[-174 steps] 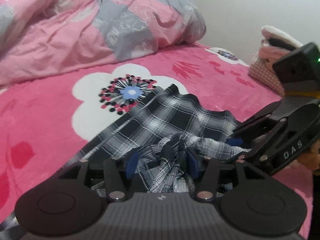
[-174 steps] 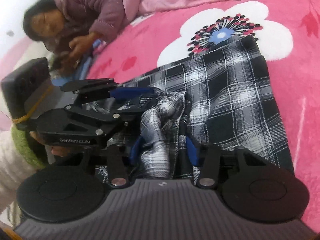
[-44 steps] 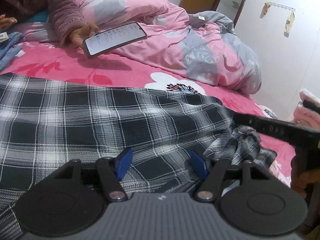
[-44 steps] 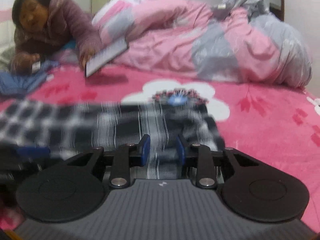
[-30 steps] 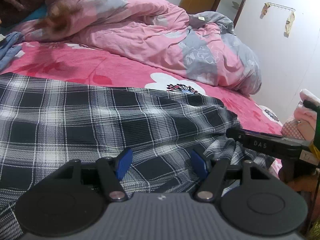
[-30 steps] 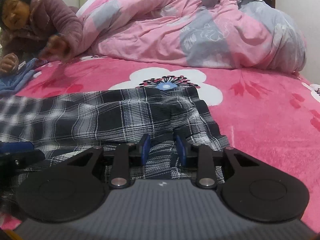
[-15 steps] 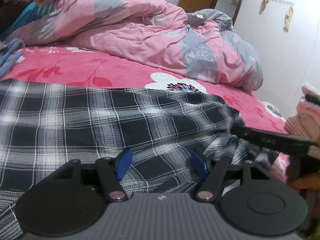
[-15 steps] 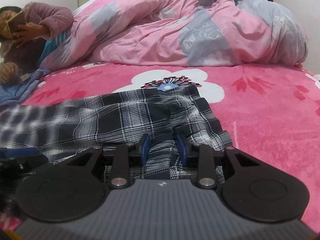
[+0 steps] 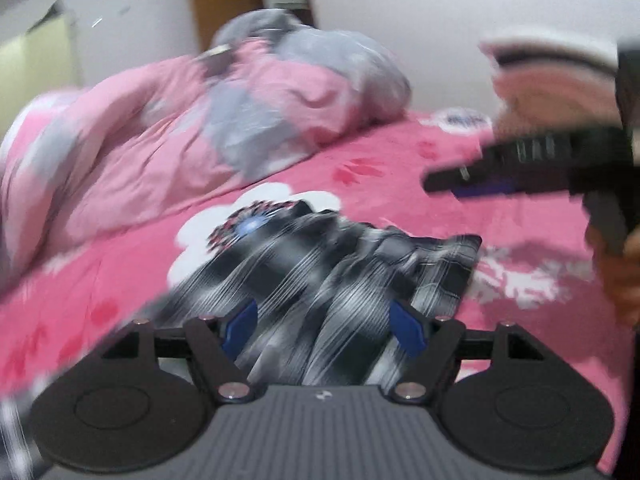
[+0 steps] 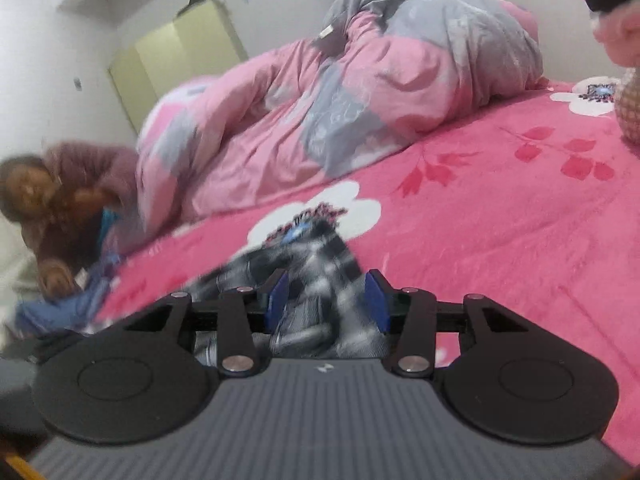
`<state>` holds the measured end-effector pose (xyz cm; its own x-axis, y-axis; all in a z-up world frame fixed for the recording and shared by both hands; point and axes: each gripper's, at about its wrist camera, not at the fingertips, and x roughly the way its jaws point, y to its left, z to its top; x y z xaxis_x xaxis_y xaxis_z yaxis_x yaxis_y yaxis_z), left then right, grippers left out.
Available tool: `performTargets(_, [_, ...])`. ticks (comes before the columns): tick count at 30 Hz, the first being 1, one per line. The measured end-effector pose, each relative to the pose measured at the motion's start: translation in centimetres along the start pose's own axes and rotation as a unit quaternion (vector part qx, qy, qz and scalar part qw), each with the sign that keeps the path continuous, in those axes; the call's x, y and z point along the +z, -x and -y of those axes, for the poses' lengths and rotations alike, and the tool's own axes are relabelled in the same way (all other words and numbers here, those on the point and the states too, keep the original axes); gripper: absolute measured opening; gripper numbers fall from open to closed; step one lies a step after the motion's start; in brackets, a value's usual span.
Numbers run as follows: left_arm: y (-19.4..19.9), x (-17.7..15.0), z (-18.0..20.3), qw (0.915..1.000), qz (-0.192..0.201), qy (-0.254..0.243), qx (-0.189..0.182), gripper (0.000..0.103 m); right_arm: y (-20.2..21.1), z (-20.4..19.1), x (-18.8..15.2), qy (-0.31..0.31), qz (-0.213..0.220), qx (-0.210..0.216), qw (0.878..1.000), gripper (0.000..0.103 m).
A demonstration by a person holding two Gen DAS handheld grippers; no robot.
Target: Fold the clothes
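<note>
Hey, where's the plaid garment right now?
The plaid garment lies on the pink bedspread, its far edge overlapping the white flower print, directly ahead of both grippers in both wrist views.

A bed [image 10: 500, 240] filled the room's foreground, spread with a bright pink blanket printed in white flowers and red leaves. A rumpled pink-and-grey quilt [image 10: 360, 100] was heaped along its far side. Behind stood plain white walls [image 10: 60, 60], a pale yellow-green cupboard [image 10: 176, 48] and a brown wooden door frame [image 9: 224, 12] — all softly, evenly lit and blurred.
</note>
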<state>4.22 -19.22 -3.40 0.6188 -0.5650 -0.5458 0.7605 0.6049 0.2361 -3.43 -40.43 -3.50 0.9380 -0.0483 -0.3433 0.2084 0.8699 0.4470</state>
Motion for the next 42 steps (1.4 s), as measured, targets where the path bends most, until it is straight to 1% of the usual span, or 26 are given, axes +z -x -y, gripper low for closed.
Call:
performTargets(2, [-1.8, 1.0, 1.4, 0.9990, -0.013, -0.042, -0.001, 0.060, -0.1, 1.2, 0.4, -0.018, 0.011, 0.017, 1.000, 0.042])
performTargets(4, [-3.5, 1.6, 2.3, 0.9964, -0.031, -0.078, -0.003, 0.056, -0.1, 2.4, 0.6, -0.035, 0.022, 0.031, 0.999, 0.042])
performTargets(6, [-4.7, 1.6, 2.8, 0.9923, -0.048, -0.114, -0.003, 0.055, -0.2, 3.7, 0.6, -0.055, 0.031, 0.049, 0.997, 0.042])
performTargets(8, [-5.2, 1.5, 3.4, 0.9867, -0.054, -0.153, -0.007, 0.056, -0.3, 4.9, 0.2, -0.080, 0.033, 0.069, 0.994, 0.042])
performTargets(9, [-5.3, 1.4, 3.7, 0.9833, -0.051, -0.175, -0.006, 0.057, -0.5, 5.4, 0.0, -0.090, 0.029, 0.077, 0.993, 0.042])
performTargets(12, [-5.8, 1.5, 4.2, 0.9770, -0.051, -0.207, -0.003, 0.061, -0.9, 6.4, -0.4, -0.103, 0.012, 0.079, 0.991, 0.042])
performTargets(15, [-6.0, 2.0, 4.2, 0.9766, -0.058, -0.207, -0.008, 0.061, -0.8, 7.1, -0.6, -0.124, 0.007, 0.087, 0.988, 0.042])
performTargets(17, [-5.9, 2.0, 4.4, 0.9729, -0.053, -0.225, -0.010, 0.061, -0.8, 7.4, -0.7, -0.132, 0.005, 0.090, 0.987, 0.042])
performTargets(19, [-5.6, 2.1, 4.4, 0.9711, -0.048, -0.233, -0.013, 0.061, -0.7, 7.5, -0.9, -0.133, 0.003, 0.087, 0.987, 0.042])
performTargets(23, [-5.2, 2.4, 4.2, 0.9743, -0.054, -0.217, -0.027, 0.061, -0.7, 7.6, -1.1, -0.139, 0.002, 0.085, 0.987, 0.042])
performTargets(26, [-5.5, 2.1, 5.1, 0.9709, -0.055, -0.233, -0.017, 0.060, -0.6, 7.7, -1.1, -0.142, 0.002, 0.088, 0.986, 0.042])
performTargets(28, [-5.7, 2.0, 5.5, 0.9688, -0.052, -0.242, -0.014, 0.056, -0.5, 7.7, -1.2, -0.143, 0.002, 0.090, 0.986, 0.042])
performTargets(29, [-5.7, 2.0, 5.4, 0.9704, -0.054, -0.234, -0.020, 0.048, -0.5, 7.8, -1.2, -0.143, 0.002, 0.091, 0.985, 0.042])
performTargets(30, [-5.8, 2.1, 5.3, 0.9720, -0.056, -0.227, -0.027, 0.029, -0.4, 7.8, -1.2, -0.143, 0.002, 0.093, 0.985, 0.042])
performTargets(31, [-5.9, 2.2, 5.0, 0.9755, -0.059, -0.210, -0.030, 0.020, -0.4, 7.8, -1.2, -0.146, 0.002, 0.095, 0.985, 0.042])
performTargets(33, [-6.0, 2.3, 4.3, 0.9817, -0.060, -0.178, -0.034, 0.014, -0.3, 7.9, -1.3, -0.150, 0.003, 0.100, 0.984, 0.042])
performTargets(34, [-6.0, 2.3, 4.0, 0.9844, -0.056, -0.163, -0.035, 0.014, -0.3, 7.9, -1.3, -0.153, 0.003, 0.102, 0.983, 0.042])
performTargets(36, [-5.7, 2.7, 2.6, 0.9918, -0.052, -0.106, -0.048, 0.012, -0.3, 8.0, -1.3, -0.161, 0.001, 0.111, 0.981, 0.042])
performTargets(38, [-5.6, 3.0, 0.2, 0.9960, -0.050, -0.026, -0.069, 0.011, -0.3, 8.2, -1.3, -0.173, -0.001, 0.124, 0.977, 0.043])
performTargets(39, [-5.5, 3.2, -1.1, 0.9954, -0.049, 0.016, -0.081, 0.011, -0.3, 8.3, -1.3, -0.179, -0.002, 0.131, 0.975, 0.044])
performTargets(40, [-5.4, 3.3, -2.4, 0.9929, -0.047, 0.058, -0.092, 0.011, -0.3, 8.4, -1.3, -0.185, -0.004, 0.138, 0.973, 0.044])
performTargets(42, [-5.2, 3.3, -5.0, 0.9844, -0.044, 0.134, -0.105, 0.011, -0.3, 8.6, -1.3, -0.197, -0.006, 0.152, 0.969, 0.044])
